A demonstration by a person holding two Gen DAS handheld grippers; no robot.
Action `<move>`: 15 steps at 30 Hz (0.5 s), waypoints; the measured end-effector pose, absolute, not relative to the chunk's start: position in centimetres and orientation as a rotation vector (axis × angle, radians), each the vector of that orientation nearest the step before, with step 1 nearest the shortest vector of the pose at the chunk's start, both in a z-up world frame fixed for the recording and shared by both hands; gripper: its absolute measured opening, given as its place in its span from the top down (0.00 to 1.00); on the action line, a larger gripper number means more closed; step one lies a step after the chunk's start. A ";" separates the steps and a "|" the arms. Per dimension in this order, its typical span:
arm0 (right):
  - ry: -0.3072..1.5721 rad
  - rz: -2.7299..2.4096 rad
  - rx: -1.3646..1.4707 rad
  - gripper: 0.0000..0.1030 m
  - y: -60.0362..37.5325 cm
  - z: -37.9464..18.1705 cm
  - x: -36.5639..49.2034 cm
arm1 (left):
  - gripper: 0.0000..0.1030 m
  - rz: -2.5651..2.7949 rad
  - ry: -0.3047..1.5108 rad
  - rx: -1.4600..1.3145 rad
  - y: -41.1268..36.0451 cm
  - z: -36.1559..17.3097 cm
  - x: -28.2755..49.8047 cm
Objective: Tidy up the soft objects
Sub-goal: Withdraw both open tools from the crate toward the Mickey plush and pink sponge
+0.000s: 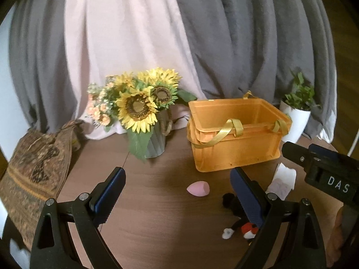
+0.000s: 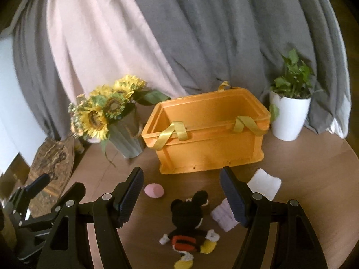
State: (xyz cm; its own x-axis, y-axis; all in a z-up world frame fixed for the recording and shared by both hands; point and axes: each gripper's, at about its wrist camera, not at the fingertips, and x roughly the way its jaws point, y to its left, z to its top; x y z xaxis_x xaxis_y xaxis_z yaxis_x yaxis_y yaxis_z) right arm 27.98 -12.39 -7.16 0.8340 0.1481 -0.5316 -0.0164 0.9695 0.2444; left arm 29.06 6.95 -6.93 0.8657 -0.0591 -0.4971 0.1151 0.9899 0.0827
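Note:
An orange plastic bin (image 1: 235,148) (image 2: 211,150) with yellow ribbon handles stands on the wooden table. In front of it lie a pink egg-shaped sponge (image 1: 197,188) (image 2: 153,189), a black mouse plush toy (image 2: 190,224) (image 1: 231,201) on its back, and a pale lilac soft item (image 2: 222,217) (image 1: 280,186). My left gripper (image 1: 177,186) is open above the table, with the sponge between its fingers' lines. My right gripper (image 2: 181,187) is open over the plush. It also shows in the left wrist view (image 1: 323,165).
A vase of sunflowers (image 1: 143,109) (image 2: 107,114) stands left of the bin. A white pot with a green plant (image 1: 296,116) (image 2: 289,109) stands to its right. A patterned cushion (image 1: 33,174) lies at the left. A white sheet (image 2: 264,182) lies by the bin. Grey and pink curtains hang behind.

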 end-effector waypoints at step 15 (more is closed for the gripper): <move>0.601 -0.153 0.302 0.30 -8.3 -8.9 27.1 | 0.07 -0.334 0.512 0.249 9.7 -8.8 32.5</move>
State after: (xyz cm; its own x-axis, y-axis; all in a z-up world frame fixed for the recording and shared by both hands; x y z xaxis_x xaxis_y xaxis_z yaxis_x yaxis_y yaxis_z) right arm 27.11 -8.32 -8.85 0.8153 -0.0542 -0.5764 0.2285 0.9449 0.2343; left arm 32.52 9.69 -8.83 0.8195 -0.2493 -0.5160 0.3721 0.9163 0.1483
